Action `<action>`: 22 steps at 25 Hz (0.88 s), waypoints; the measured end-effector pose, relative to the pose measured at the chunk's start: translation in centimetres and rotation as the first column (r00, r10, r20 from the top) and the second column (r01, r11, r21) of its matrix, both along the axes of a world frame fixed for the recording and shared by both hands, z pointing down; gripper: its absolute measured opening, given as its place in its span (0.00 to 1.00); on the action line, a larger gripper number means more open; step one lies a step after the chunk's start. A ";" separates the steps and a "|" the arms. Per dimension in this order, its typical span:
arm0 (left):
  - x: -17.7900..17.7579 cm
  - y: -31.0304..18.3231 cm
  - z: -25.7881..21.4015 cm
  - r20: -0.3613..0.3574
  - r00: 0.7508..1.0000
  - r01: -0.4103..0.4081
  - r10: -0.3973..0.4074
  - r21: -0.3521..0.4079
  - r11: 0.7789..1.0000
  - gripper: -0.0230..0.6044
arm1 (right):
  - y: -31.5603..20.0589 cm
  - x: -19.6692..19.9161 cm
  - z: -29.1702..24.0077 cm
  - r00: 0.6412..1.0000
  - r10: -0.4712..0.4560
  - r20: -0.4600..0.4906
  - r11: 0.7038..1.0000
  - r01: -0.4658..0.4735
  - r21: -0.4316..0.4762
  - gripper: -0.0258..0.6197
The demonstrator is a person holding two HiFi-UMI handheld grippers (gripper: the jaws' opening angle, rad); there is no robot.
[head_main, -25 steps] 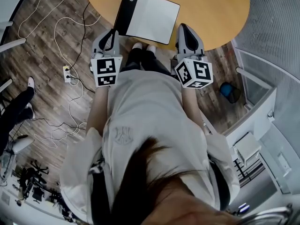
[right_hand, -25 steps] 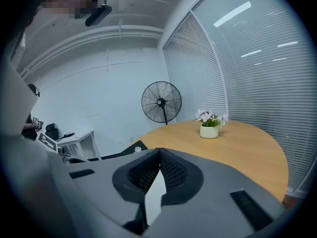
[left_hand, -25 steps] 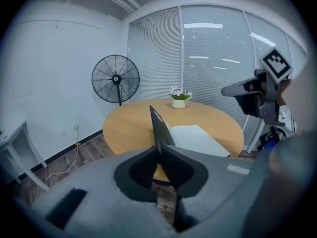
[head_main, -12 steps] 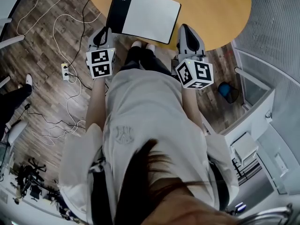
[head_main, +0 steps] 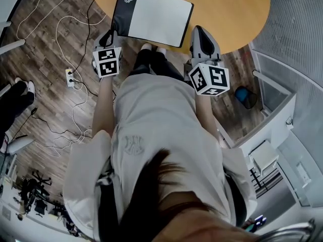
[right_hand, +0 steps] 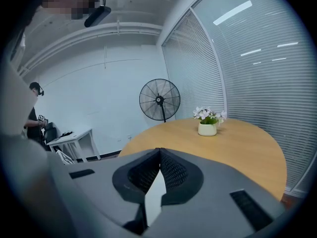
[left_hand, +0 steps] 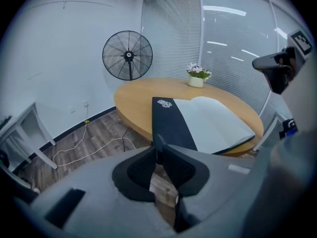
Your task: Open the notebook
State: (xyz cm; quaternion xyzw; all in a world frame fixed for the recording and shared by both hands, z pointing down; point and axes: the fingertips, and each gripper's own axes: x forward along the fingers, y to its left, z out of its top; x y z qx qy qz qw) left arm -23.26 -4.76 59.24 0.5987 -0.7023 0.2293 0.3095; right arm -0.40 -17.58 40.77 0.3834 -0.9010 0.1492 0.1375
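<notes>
Left tongs (left_hand: pixel 159 150) sit a crack apart, jaws just been easing open, nothing between them. They hang off the desk (head_main: pixel 227 9) edge over the wood floor (head_main: pixel 50 89), just short of the notebook (head_main: pixel 160 17). Right tongs (right_hand: pixel 159 152) are pressed together, empty, by the same near edge. The notebook lies open flat on the desk, black cover spread left, white page up.

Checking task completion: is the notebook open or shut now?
Open. The notebook lies flat on the table, black cover spread to the left, blank white page facing up in the head view.
</notes>
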 end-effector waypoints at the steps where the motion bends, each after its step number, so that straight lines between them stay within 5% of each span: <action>1: -0.1 0.0 0.4 -0.006 1.000 0.002 -0.002 -0.009 1.000 0.13 | -0.1 0.0 0.0 1.000 0.002 -0.001 1.000 -0.002 0.000 0.04; 12: -0.3 -0.3 1.7 -0.059 0.998 0.009 -0.011 -0.025 1.000 0.14 | -0.5 -0.2 0.1 1.000 0.014 -0.001 1.000 -0.014 -0.001 0.04; 18: -0.5 -0.2 1.3 -0.075 0.997 0.011 -0.008 0.036 0.999 0.15 | -0.5 -0.1 0.1 1.000 0.021 0.006 1.000 -0.021 -0.002 0.04; 22: -1.1 -0.1 0.8 -0.122 0.992 0.032 -0.023 0.072 0.997 0.34 | -0.7 -0.2 0.2 1.000 0.023 0.009 1.000 -0.023 -0.008 0.04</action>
